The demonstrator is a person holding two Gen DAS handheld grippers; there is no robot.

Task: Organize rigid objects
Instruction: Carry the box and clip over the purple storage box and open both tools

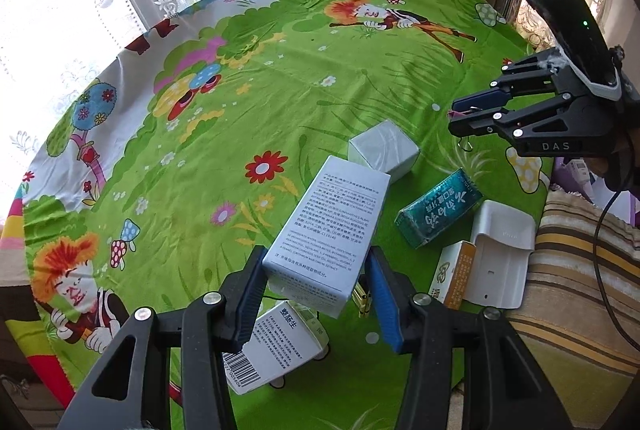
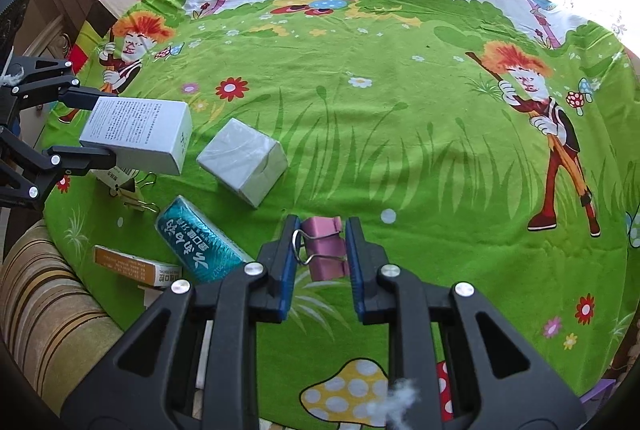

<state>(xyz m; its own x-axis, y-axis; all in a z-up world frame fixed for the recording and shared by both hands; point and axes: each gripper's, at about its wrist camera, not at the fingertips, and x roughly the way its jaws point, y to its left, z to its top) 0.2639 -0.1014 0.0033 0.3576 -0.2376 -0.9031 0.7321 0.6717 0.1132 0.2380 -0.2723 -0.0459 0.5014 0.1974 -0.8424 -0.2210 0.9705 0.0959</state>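
My left gripper (image 1: 316, 294) is shut on a tall white printed box (image 1: 328, 230) and holds it above the table; it also shows in the right wrist view (image 2: 138, 135). My right gripper (image 2: 320, 262) is shut on a pink binder clip (image 2: 324, 250) and holds it above the table; in the left wrist view the gripper (image 1: 460, 113) is at the right. On the cloth lie a grey cube box (image 2: 242, 161), a teal box (image 2: 200, 244), an orange and white box (image 2: 128, 266), and a barcoded white box (image 1: 276, 342) under my left gripper.
A round table with a green cartoon cloth (image 2: 400, 133) fills both views. A white plastic holder (image 1: 500, 262) lies near the table's edge. A gold binder clip (image 2: 138, 197) lies beside the teal box. A striped sofa (image 2: 44, 310) adjoins the table. Curtains hang behind.
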